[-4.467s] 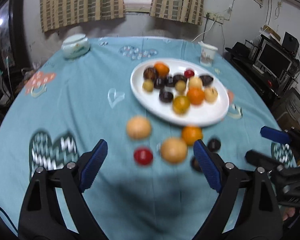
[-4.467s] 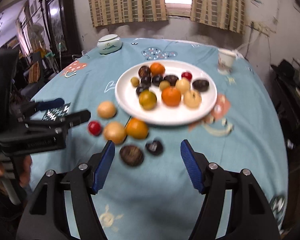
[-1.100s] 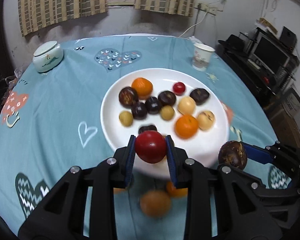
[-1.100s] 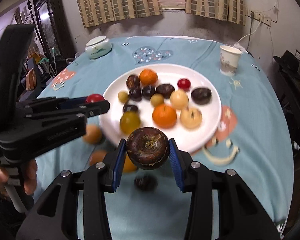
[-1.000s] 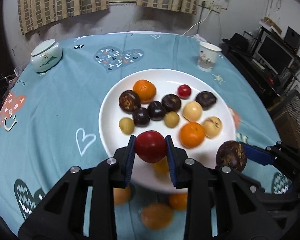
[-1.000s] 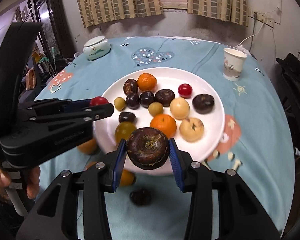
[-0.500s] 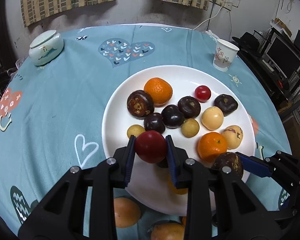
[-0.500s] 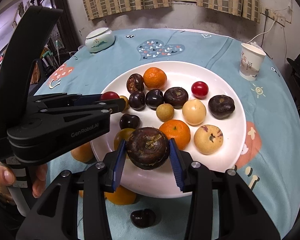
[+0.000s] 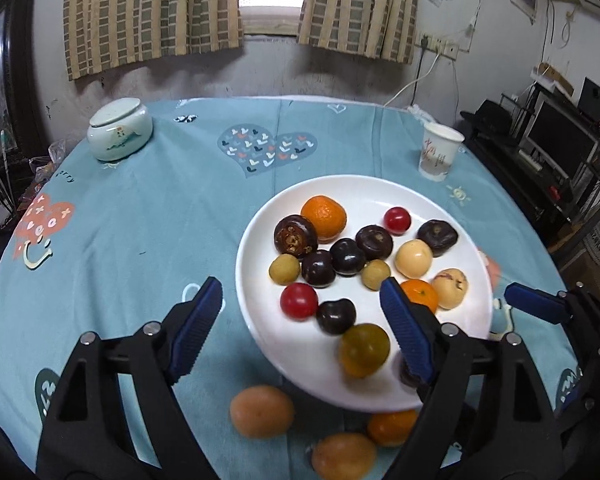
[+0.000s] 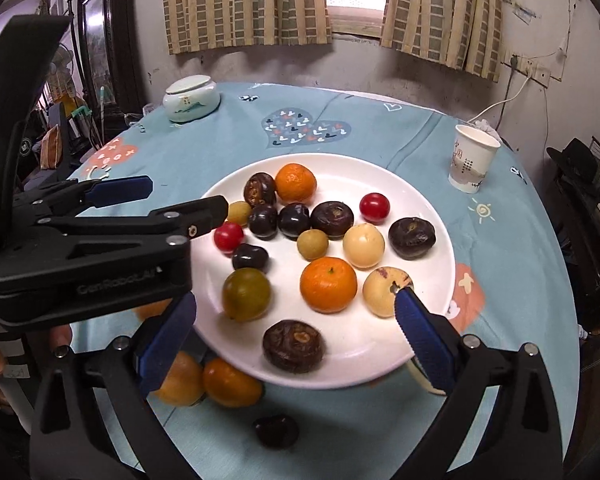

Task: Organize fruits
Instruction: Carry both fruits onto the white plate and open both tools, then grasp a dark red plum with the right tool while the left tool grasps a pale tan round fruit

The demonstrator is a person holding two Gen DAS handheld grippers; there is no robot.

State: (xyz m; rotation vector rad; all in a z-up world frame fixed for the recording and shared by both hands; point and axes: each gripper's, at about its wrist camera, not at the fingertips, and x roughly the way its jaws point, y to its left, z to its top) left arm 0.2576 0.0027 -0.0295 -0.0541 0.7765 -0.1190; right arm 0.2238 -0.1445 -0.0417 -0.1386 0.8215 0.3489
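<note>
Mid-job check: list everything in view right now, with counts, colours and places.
plate: 1, white, table centre
tangerines: 2, orange, on plate
dark fruits: 7, brown-purple, on plate
cherry tomatoes: 2, red, on plate
small round fruits: 2, tan, on plate
pale fruits: 2, cream, on plate
greenish fruit: 1, yellow-green, on plate
loose fruits: 3, orange-tan, on cloth by plate's near edge
loose dark fruit: 1, dark, on cloth
lidded jar: 1, white-green, far left
paper cup: 1, white, far right
tablecloth: 1, teal, patterned
left gripper: black, blue pads, jaws open, empty
right gripper: same, jaws open, empty
</note>
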